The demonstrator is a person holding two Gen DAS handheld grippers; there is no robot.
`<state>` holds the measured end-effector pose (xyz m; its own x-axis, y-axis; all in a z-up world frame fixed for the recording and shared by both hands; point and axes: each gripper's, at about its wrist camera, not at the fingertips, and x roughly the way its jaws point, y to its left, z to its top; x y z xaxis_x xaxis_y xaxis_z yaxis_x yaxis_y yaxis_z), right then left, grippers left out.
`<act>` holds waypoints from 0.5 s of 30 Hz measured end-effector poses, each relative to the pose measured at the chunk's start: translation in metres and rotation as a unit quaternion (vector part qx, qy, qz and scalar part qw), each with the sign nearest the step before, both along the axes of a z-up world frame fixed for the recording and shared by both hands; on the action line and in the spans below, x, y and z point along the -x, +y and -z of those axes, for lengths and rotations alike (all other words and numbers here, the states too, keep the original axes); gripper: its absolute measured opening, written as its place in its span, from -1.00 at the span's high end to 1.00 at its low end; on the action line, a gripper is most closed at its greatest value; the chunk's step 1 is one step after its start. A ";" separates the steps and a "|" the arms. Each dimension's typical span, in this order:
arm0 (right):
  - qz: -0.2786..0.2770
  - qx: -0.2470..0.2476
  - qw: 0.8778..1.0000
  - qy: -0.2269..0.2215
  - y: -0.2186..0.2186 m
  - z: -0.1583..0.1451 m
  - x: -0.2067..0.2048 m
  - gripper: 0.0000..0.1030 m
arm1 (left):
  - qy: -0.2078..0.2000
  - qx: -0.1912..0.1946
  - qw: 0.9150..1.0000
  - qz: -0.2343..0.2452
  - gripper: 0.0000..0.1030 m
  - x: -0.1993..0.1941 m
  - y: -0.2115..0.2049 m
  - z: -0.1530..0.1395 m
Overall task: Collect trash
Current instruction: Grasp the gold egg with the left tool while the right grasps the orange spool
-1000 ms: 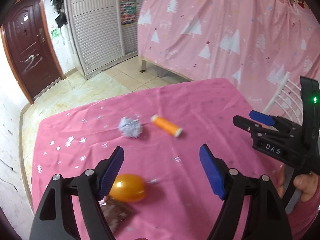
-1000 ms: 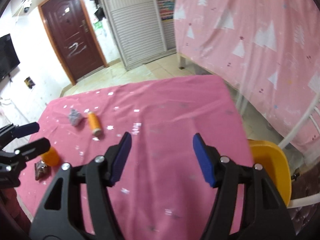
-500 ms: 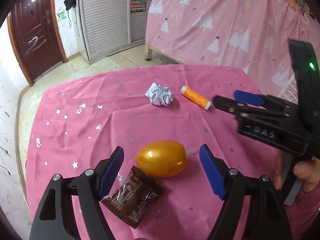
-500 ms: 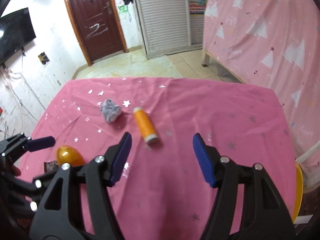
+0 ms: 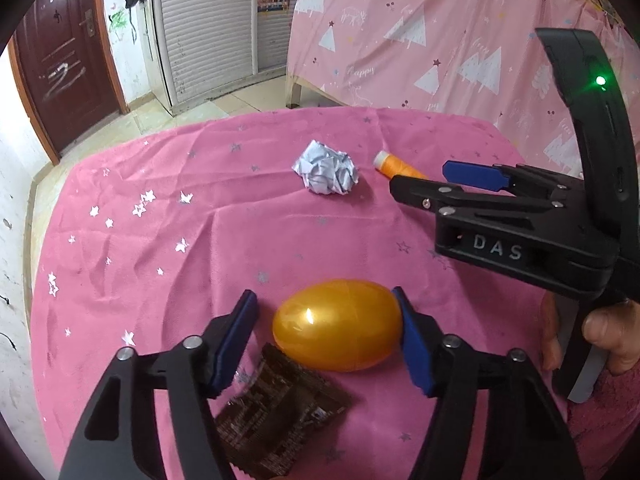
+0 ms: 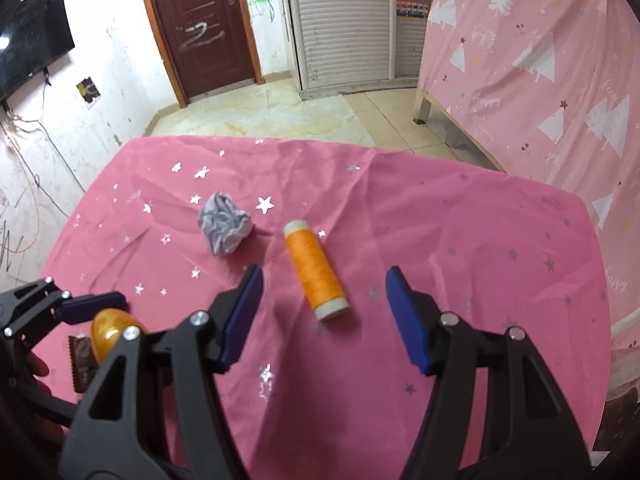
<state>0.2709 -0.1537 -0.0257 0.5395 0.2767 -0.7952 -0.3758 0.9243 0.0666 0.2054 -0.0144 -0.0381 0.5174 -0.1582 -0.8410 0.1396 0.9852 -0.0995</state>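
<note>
Now, left gripper (image 5: pixel 326 334): black frame, blue pads, angled down at the table, jaws closing around the shiny orange plastic egg (image 5: pixel 338 326); right pad touches the egg's end, left pad shows a gap, so no full clamp yet.
Right gripper (image 6: pixel 324 312): same black and blue build, jaws about half open, nothing between the pads; it hovers above the cloth with the orange thread spool (image 6: pixel 316 270) just ahead of the gap.
Egg position: lying on its side on the cloth, near edge of the table, resting partly on the wrapper.
Wrapper: brown crinkled foil snack wrapper (image 5: pixel 276 412), flat, under the left gripper and touching the egg's underside.
Paper: crumpled white paper ball (image 5: pixel 326 172), mid-table, well apart from the egg, near the spool.
Spool: on its side, white end caps, partly hidden by the right gripper in the left wrist view.
Surface: pink tablecloth with silver stars (image 5: pixel 168 248), wrinkled.
Person: fingers (image 5: pixel 608 332) on the right gripper's handle, pink sleeve below.
Background: dark red door (image 6: pixel 200 24), white slatted wardrobe, pink tree-print curtain.
</note>
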 end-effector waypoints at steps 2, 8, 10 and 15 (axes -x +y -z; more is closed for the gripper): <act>-0.003 0.008 1.000 -0.001 0.005 0.002 -0.001 -0.19 | -0.002 0.001 1.000 0.001 0.03 0.000 0.000 0.000; -0.007 0.021 1.000 -0.006 0.012 0.004 -0.001 0.24 | -0.008 0.001 1.000 0.005 0.05 0.000 0.000 0.000; -0.005 0.026 1.000 -0.009 0.012 0.004 -0.001 0.43 | -0.009 0.002 1.000 0.006 0.05 0.000 0.001 0.001; -0.003 0.025 1.000 -0.015 0.011 0.004 0.001 0.68 | -0.008 0.005 1.000 0.007 0.05 0.001 0.002 0.000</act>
<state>0.2695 -0.1424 -0.0295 0.5612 0.2394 -0.7923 -0.3821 0.9241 0.0086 0.2045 -0.0125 -0.0383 0.5278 -0.1731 -0.8315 0.1544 0.9822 -0.1065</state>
